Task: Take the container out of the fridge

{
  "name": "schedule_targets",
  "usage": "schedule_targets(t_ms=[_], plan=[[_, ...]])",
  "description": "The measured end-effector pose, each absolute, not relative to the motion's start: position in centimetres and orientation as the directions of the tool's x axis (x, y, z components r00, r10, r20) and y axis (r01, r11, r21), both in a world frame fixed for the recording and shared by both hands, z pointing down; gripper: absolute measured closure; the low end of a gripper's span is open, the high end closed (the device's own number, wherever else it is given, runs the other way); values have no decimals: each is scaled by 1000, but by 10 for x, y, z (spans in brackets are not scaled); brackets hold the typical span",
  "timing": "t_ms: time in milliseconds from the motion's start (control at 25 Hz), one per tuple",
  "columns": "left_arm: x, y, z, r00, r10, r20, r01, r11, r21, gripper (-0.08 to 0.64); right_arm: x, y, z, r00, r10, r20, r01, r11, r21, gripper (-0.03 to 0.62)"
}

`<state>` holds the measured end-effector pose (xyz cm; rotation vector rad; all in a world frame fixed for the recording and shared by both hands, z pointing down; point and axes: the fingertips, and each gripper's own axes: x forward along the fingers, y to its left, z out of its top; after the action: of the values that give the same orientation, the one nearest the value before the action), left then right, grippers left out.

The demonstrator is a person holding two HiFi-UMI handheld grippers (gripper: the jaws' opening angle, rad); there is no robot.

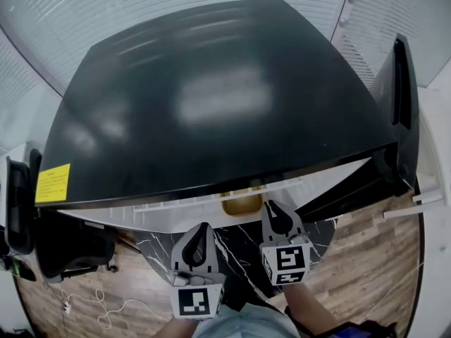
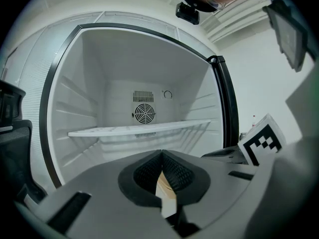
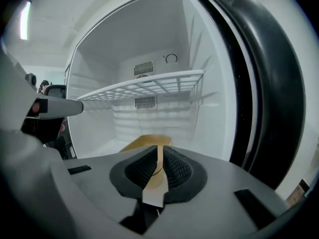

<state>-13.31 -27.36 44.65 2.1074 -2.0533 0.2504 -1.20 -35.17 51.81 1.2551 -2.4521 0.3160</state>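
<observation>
- down on the floor of the open fridge [image 1: 211, 97], under the wire shelf [image 3: 144, 89], that tan container [image 1: 241, 203] sits inside, near the front. see which one has it?
- the right tool [image 3: 159, 151]. its jaws are pinched onto the container's right-hand wall, and the thin tan edge runs straight between them.
- and the left tool [image 2: 162, 152]?
- jaws together, tips touching, nothing in them. it hangs just outside the opening, left of the container and apart from it.
- so the grasp looks made, and the pull-out is the step in hand.
- i'd say so. next it wants a level draw straight back out of the opening, kept low under the wire shelf and clear of the door [image 1: 398, 111] on the right. a thin wall held by one side could tip or buckle, so go slowly, maybe with the left tool coming in to steady it.
</observation>
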Motion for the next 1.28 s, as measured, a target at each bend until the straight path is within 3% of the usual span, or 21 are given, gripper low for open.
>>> schedule_targets(t_ms=[720, 1280], plan=[[-161, -278, 464, -21, -953, 302, -999, 28, 16, 546, -25, -384, 560, -497, -712, 497, -837, 545, -56, 494], [-161, -275, 462, -34, -953, 301, -999, 42, 21, 546, -26, -375, 562, -485, -697, 529, -841, 538, -61, 554]])
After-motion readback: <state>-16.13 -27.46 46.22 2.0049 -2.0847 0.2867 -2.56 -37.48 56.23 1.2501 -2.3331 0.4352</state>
